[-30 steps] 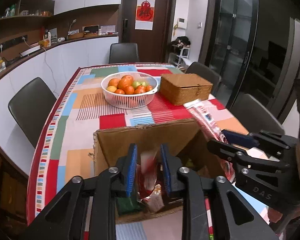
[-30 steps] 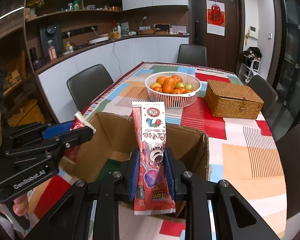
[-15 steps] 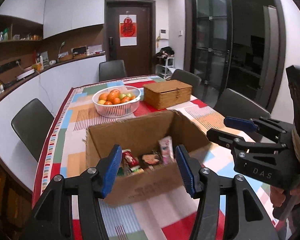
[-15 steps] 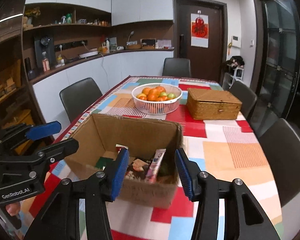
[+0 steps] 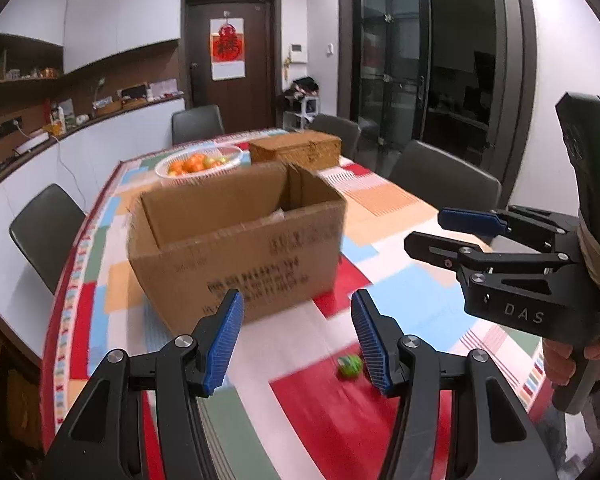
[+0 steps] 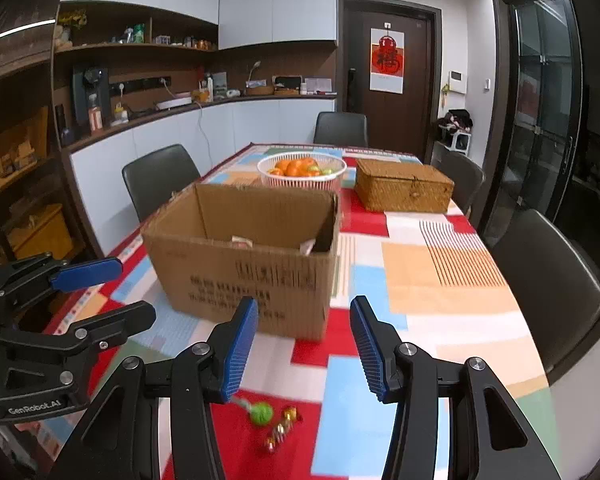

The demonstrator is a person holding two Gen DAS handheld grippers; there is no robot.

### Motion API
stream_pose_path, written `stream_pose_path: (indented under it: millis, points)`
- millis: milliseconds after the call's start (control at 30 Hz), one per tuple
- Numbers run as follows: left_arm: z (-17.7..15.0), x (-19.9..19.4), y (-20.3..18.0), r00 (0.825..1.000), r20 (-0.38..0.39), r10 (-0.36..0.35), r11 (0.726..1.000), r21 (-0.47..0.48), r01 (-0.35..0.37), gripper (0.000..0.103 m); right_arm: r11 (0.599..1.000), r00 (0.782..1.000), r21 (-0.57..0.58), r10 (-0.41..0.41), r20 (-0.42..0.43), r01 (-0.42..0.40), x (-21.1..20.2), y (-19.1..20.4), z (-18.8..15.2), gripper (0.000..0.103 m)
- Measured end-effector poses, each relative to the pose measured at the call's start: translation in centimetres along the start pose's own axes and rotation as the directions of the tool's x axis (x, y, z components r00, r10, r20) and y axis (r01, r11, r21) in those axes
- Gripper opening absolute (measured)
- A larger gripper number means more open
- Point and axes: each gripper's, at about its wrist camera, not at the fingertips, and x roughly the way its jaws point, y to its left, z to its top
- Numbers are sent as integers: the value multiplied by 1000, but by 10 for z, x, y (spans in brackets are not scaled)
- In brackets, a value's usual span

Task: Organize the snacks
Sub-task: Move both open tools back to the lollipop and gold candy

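Both grippers, left and right, held jaws wide and empty, near the cardboard box; green candy lay below the box.

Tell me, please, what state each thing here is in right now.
Left gripper: open, empty.
Right gripper: open, empty.
Cardboard box: open on top, upright, snacks inside.
Green lollipop: lying loose on the tablecloth.
Wrapped candies: loose beside the lollipop.
Wicker box: lid closed.
Fruit basket: filled.
Door: shut.
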Motion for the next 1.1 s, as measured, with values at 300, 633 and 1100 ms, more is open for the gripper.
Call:
stream_pose_path:
  millis: [300,633,1100]
  points:
    - [-36,13,-19,996,-77,-51,998,38,54,55,1000,992,19,27,-123,-25,2,-1,-49,49]
    - [-66,54,-20,976,-178,-127,991,16,132,54,996,966,89,49,-255,-27,25,-9,-92,49]
    - [-71,122,-22,940,-269,-209,978,-61,200,39,989,940,145,52,-338,-2,53,-20,-111,49]
